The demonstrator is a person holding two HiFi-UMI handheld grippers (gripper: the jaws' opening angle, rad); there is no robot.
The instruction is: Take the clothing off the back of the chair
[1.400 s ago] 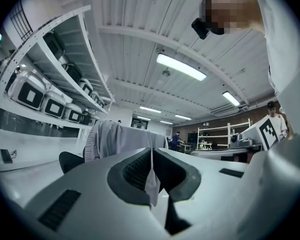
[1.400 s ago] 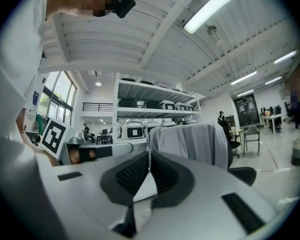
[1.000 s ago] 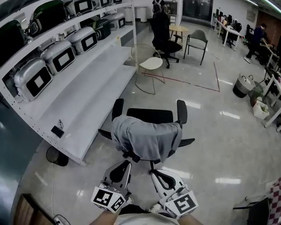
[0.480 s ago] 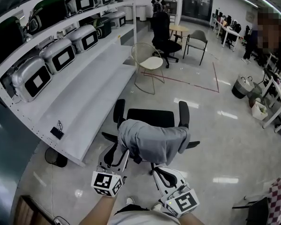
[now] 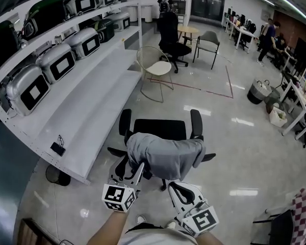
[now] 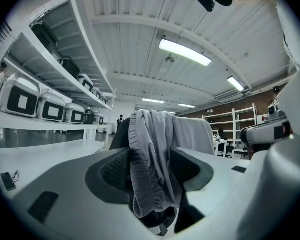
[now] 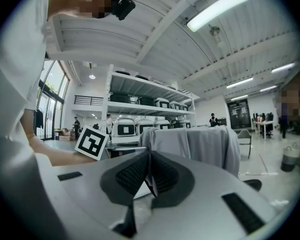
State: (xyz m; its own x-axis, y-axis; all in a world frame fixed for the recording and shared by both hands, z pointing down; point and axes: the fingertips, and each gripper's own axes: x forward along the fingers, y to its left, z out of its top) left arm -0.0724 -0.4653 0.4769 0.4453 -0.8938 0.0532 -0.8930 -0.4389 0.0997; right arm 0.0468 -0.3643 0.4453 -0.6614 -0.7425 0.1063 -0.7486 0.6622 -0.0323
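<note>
A grey garment (image 5: 163,154) hangs over the back of a black office chair (image 5: 160,128) right in front of me. My left gripper (image 5: 132,168) is at the garment's lower left edge. Its jaws have just been opening and now stand wide. In the left gripper view the ribbed hem (image 6: 140,184) hangs between the two pads of the left gripper (image 6: 151,155), unpinched. My right gripper (image 5: 172,187) sits a little short of the chair back, under the garment's middle. In the right gripper view the right gripper (image 7: 150,156) is shut and empty, with the garment (image 7: 200,144) beyond it.
White shelving (image 5: 86,111) with several grey cases (image 5: 56,60) runs along the left. A wire chair (image 5: 158,68), another black office chair (image 5: 171,34) and a grey chair (image 5: 206,40) stand further back. Desks and people are at the far right.
My left gripper has moved forward to the garment's left edge and its jaws have spread from shut to wide. The right gripper has barely shifted.
</note>
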